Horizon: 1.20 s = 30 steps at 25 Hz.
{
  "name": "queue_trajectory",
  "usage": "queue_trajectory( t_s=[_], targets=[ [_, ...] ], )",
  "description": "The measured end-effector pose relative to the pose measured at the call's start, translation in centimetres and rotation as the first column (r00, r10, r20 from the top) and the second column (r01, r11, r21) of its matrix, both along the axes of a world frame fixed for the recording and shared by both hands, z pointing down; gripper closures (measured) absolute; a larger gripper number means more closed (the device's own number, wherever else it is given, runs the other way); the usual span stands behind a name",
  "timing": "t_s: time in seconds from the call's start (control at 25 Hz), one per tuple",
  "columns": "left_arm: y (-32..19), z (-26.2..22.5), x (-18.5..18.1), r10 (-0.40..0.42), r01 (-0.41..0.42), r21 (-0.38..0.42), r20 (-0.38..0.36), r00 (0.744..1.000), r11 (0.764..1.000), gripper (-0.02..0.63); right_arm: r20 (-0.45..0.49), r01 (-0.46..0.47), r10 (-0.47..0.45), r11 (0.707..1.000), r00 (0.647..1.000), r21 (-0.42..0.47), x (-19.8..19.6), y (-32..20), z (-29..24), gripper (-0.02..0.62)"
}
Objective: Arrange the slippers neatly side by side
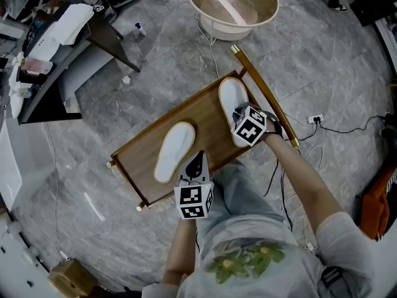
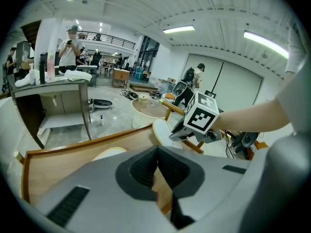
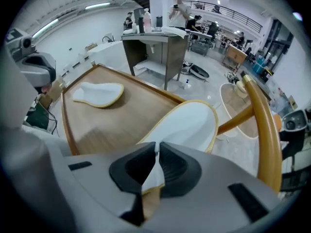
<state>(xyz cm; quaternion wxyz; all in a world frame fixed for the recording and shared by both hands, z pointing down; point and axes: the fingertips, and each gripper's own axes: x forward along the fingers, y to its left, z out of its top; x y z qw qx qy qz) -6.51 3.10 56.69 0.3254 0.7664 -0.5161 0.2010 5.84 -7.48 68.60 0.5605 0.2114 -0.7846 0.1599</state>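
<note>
Two white slippers with yellow trim lie on a wooden tray (image 1: 208, 113). One slipper (image 1: 174, 151) rests at the tray's left, also seen in the right gripper view (image 3: 99, 93). The other slipper (image 1: 231, 101) lies near the tray's right end, and my right gripper (image 1: 240, 115) is shut on its heel edge. In the right gripper view this slipper (image 3: 192, 123) runs away from the jaws (image 3: 156, 160), its rim pinched between the pads. My left gripper (image 1: 197, 159) hovers over the tray's near edge, shut with nothing in it (image 2: 156, 171), just right of the left slipper (image 2: 109, 153).
A curved wooden handle rail (image 1: 263, 92) runs along the tray's right end. A round basin (image 1: 232, 5) stands beyond it. A grey desk (image 1: 74, 48) is at the upper left, a power strip (image 1: 315, 119) with cables at the right, and a box (image 1: 71, 277) at the lower left.
</note>
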Motion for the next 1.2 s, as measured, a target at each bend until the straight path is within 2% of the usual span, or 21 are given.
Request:
queue_trajectory(
  t_s=[0.12, 0.24, 0.32, 0.44, 0.56, 0.72, 0.92, 1.04, 1.2],
  targets=[
    [0.2, -0.1, 0.2, 0.001, -0.001, 0.000, 0.001, 1.000, 1.000, 0.591, -0.029, 0.047, -0.046, 0.999, 0.998, 0.009, -0.1, -0.2, -0.1, 0.570],
    [0.3, 0.0, 0.5, 0.002, -0.002, -0.002, 0.000, 1.000, 1.000, 0.591, -0.031, 0.023, -0.023, 1.000, 0.999, -0.012, 0.1, 0.0, 0.5, 0.572],
    [0.4, 0.1, 0.7, 0.005, -0.005, -0.004, 0.000, 1.000, 1.000, 0.591, -0.023, -0.037, 0.037, 0.999, 0.999, -0.013, 0.5, -0.2, 0.9, 0.572],
    [0.6, 0.2, 0.8, 0.006, -0.006, -0.009, 0.001, 1.000, 1.000, 0.591, 0.014, -0.184, 0.184, 0.983, 0.983, -0.014, 1.1, -0.9, 0.9, 0.572],
    [0.6, 0.3, 0.8, 0.004, -0.004, -0.012, 0.002, 1.000, 1.000, 0.591, 0.056, -0.337, 0.338, 0.941, 0.939, -0.036, 1.8, -1.6, 0.7, 0.572],
    [0.6, 0.4, 0.7, 0.002, -0.002, -0.012, 0.002, 1.000, 1.000, 0.591, 0.035, -0.533, 0.537, 0.842, 0.843, -0.085, 3.6, -1.3, 0.7, 0.572],
    [0.7, 0.5, 0.5, -0.003, 0.003, -0.013, 0.005, 1.000, 1.000, 0.591, 0.078, -0.629, 0.638, 0.769, 0.766, -0.113, 4.1, -1.5, 1.2, 0.572],
    [0.8, 0.7, 0.5, -0.006, 0.006, -0.017, 0.006, 1.000, 1.000, 0.591, 0.107, -0.654, 0.664, 0.747, 0.740, -0.118, 4.6, -1.8, 1.6, 0.572],
    [1.1, 1.1, 0.3, -0.010, 0.010, -0.027, 0.010, 1.000, 1.000, 0.591, 0.130, -0.653, 0.665, 0.747, 0.736, -0.121, 4.4, -1.9, 1.5, 0.561]
  ],
)
